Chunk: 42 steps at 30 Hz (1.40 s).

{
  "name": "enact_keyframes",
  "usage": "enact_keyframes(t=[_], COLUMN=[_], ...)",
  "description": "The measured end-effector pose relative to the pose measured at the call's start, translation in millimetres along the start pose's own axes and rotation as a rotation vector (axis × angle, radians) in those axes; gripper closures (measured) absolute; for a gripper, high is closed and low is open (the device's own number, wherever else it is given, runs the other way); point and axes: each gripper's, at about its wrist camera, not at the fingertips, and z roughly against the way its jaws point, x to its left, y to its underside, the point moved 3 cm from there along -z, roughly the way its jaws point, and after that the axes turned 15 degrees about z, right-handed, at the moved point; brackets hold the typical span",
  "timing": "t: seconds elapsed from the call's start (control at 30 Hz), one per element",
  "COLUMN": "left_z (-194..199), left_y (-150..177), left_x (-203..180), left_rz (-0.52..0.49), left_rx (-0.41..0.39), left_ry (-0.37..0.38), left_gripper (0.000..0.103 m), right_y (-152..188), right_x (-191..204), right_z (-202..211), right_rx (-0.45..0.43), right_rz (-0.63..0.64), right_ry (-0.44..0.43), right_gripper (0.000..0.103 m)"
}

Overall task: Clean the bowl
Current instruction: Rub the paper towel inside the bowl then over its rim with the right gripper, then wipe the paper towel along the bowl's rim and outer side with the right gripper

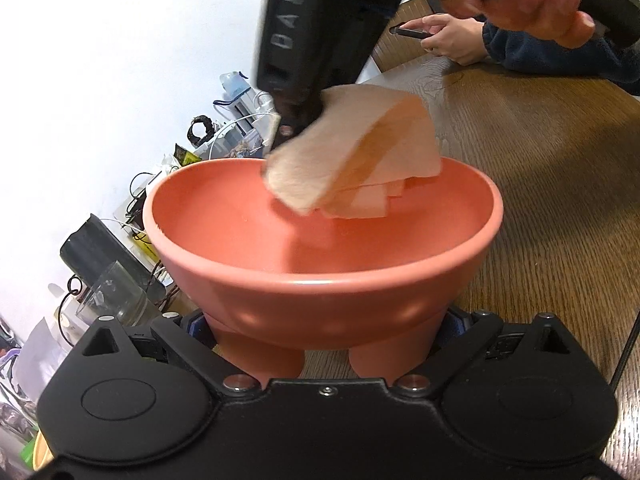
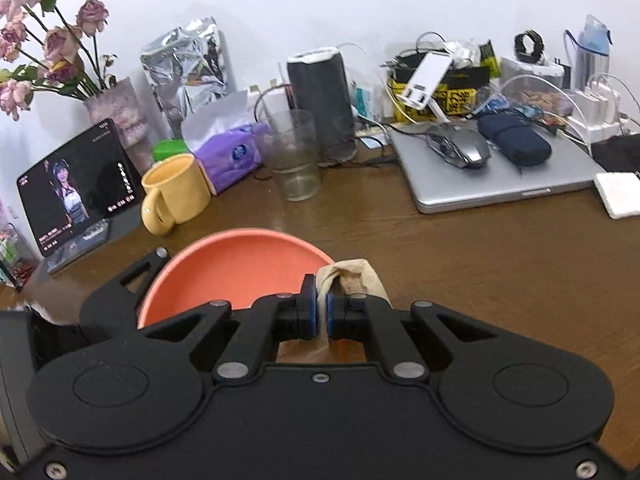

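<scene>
A salmon-pink footed bowl (image 1: 320, 240) is clamped by its base in my left gripper (image 1: 326, 344), tilted above the wooden table (image 1: 560, 200). My right gripper (image 1: 294, 120) comes down from above, shut on a beige folded cloth (image 1: 360, 152) that hangs into the bowl's far side. In the right wrist view the same bowl (image 2: 236, 272) lies just ahead on the left, and the cloth (image 2: 356, 276) bulges out between the blue pads (image 2: 308, 312) of the right gripper (image 2: 320, 308).
Along the wall stand a clear glass (image 2: 294, 156), yellow mug (image 2: 176, 192), tissue pack (image 2: 232, 152), dark cylinder (image 2: 320, 100), tablet (image 2: 80, 184), vase of roses (image 2: 116, 116) and a laptop (image 2: 492, 176) with a mouse. Another person's hands hold a phone (image 1: 412, 33).
</scene>
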Motion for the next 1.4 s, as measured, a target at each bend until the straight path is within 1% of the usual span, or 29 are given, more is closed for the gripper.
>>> enact_keyframes(t=[0.2, 0.3, 0.53, 0.77, 0.87, 1.07, 1.17, 1.4], left_z=[0.8, 1.5, 1.9, 2.7, 2.3, -0.9, 1.6, 0.2], left_y=[0.0, -0.3, -3.1, -5.3, -4.9, -0.5, 2.2, 3.2], left_x=[1.3, 1.2, -2.1, -4.0, 0.7, 18.1, 23.8, 24.2], left_rz=[0.005, 0.009, 0.044, 0.093, 0.104, 0.128, 0.136, 0.127], left_rx=[0.003, 0.008, 0.038, 0.076, 0.086, 0.104, 0.109, 0.104], left_ry=[-0.001, -0.007, -0.049, -0.117, -0.149, -0.204, -0.214, -0.220], left_gripper=[0.004, 0.004, 0.004, 0.004, 0.004, 0.004, 0.004, 0.004], right_y=[15.3, 21.1, 25.7, 28.6, 27.4, 16.6, 9.4, -7.4], right_x=[-0.9, -1.0, 2.5, 9.2, 15.8, 32.2, 40.3, 59.0], right_z=[2.7, 2.7, 1.5, 0.7, -3.1, -15.0, -20.1, -31.3], right_rx=[0.062, 0.085, 0.134, 0.181, 0.187, 0.168, 0.156, 0.126], right_rz=[0.013, 0.022, 0.083, 0.139, 0.159, 0.199, 0.218, 0.261], right_ry=[0.007, -0.005, -0.054, -0.144, -0.192, -0.275, -0.317, -0.412], right_gripper=[0.097, 0.097, 0.097, 0.097, 0.097, 0.097, 0.097, 0.097])
